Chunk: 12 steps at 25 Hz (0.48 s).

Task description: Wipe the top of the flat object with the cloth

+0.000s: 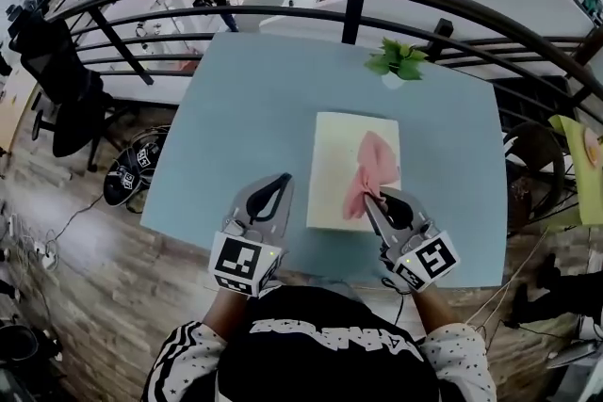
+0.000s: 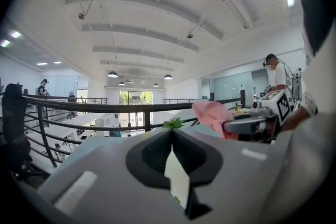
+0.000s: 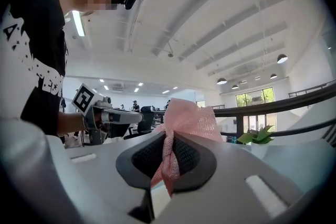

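While the right gripper (image 1: 369,196) has its 2 jaws clamped on the near end of the cloth (image 1: 372,163), the rest of that pink cloth lies bunched on the right half of the board (image 1: 334,169). The board is cream and lies flat in the middle of the blue table (image 1: 245,108), with a small plant (image 1: 398,61) beyond its far right corner. In the right gripper view the cloth is twisted into a rope where the jaws pinch it and fans out past the tips.

The left gripper (image 1: 283,179) hovers just left of the board, apart from it. Its jaws are together at the tips, with nothing gripped.

The step in hand looks like the wipe itself, or its very start: the cloth is held and already lies on the board. Most of the board's left half shows bare, so I judge little of it covered.

Next, the right gripper should press the bunched cloth flat and sweep it across to the left half. The left gripper could pin the board's near left edge, since a light board may slide under the drag.
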Motion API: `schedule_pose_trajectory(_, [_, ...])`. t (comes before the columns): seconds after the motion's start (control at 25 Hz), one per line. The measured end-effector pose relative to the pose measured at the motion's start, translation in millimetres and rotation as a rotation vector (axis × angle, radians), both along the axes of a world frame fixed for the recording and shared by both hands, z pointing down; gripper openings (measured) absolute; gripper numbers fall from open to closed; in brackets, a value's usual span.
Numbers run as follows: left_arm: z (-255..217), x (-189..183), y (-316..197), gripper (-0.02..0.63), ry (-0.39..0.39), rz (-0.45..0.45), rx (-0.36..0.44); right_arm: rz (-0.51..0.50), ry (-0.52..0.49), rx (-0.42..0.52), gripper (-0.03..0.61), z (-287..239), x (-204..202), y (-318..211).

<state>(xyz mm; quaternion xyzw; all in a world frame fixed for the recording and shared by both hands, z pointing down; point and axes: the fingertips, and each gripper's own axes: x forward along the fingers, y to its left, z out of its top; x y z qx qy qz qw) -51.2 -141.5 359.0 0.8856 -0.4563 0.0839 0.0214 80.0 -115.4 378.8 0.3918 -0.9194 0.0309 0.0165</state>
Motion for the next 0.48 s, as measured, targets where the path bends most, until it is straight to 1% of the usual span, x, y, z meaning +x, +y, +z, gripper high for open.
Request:
schedule_pose_trajectory(0.12, [1,10,0,0.0,-0.01,-0.043,-0.005,-0.035,0.002,-0.003,0.023,4,13,-5])
schedule_pose_trajectory(0.48, [8,24,13,0.0,-0.032,-0.159,-0.009,-0.121,0.01,0.002,0.023,15,41,-18])
